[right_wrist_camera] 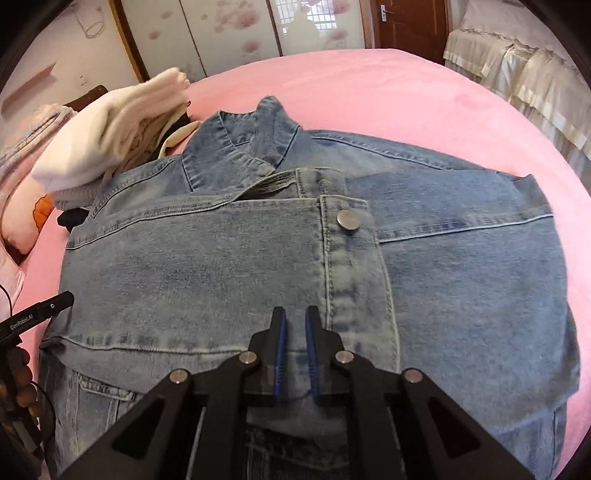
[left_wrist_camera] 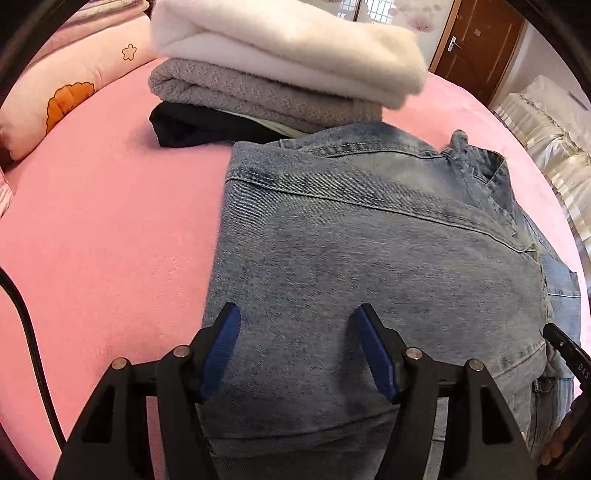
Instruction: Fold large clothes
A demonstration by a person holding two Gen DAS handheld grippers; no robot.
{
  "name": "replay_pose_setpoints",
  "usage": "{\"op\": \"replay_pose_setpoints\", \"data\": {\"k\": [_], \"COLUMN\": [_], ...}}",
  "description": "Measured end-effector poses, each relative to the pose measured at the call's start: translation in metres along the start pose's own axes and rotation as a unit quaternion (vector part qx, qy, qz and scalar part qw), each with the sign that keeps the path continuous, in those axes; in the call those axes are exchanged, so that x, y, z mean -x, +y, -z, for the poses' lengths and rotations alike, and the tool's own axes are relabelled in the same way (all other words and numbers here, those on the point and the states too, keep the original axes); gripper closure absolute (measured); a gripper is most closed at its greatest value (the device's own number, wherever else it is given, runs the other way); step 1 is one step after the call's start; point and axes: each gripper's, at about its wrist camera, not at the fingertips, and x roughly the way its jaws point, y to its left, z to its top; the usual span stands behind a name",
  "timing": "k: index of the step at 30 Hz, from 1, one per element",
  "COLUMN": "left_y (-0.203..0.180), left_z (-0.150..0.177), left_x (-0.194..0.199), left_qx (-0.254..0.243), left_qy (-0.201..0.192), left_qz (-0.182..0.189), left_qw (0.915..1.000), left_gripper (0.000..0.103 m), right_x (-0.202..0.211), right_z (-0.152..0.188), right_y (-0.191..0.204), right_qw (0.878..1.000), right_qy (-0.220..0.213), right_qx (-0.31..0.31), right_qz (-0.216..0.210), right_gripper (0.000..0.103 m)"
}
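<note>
Denim jacket (right_wrist_camera: 258, 258) folded on pink bed (right_wrist_camera: 406, 92)

Black angular fingers (left_wrist_camera: 376, 354), blue ribbed pads, silver pivot screws; black cable (left_wrist_camera: 29, 339); wooden bead bracelet (right_wrist_camera: 26, 384).

Home bedroom: pink bed (right_wrist_camera: 406, 85), pillow (left_wrist_camera: 55, 96), wooden door (left_wrist_camera: 476, 40).

Bright, even daylight from the far window (right_wrist_camera: 314, 16), soft shadows, strong fisheye bending, dark vignetted corners.
</note>
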Motion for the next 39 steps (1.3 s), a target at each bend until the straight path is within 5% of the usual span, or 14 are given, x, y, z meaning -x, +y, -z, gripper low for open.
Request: {"op": "replay_pose_setpoints", "data": {"k": [6,10,14,20,26,32,39], "left_y": [-0.011,-0.018,-0.021,-0.022,-0.008,0.015,0.059], "left_z": [0.000,0.002,0.010,0.037,0.087,0.150,0.216], "left_x": [0.046,0.099,0.164,0.254,0.319,0.324,0.263], "left_qx": [-0.009,-0.018,-0.029,-0.037,-0.036,-0.048,-0.065], "left_qy": [-0.013,-0.033,-0.060,-0.096,-0.123,-0.105,-0.050], "left_qz": [0.012,0.022,0.027,0.027,0.052,0.060,0.058], "left_qw": [0.9998,0.9990,0.9974,0.9944,0.9904,0.9914,0.9950], "left_gripper": [0.039,0.039,0.037,0.033,0.028,0.027,0.027], "right_x": [0.037,0.084,0.148,0.251,0.332,0.349,0.305], "right_z": [-0.003,-0.005,-0.001,0.015,0.055,0.113,0.190], "right_y": [0.005,0.015,0.022,0.021,0.023,0.014,-0.031], "right_qw": [0.999,0.998,0.995,0.986,0.978,0.982,0.993], "right_qy": [-0.023,-0.055,-0.093,-0.160,-0.205,-0.189,-0.115], "right_qx": [-0.026,-0.020,-0.017,-0.025,-0.014,0.008,0.022], "right_qz": [-0.021,-0.026,-0.032,-0.042,-0.032,-0.016,0.012], "right_gripper": [0.078,0.073,0.058,0.038,0.031,0.030,0.030]}}
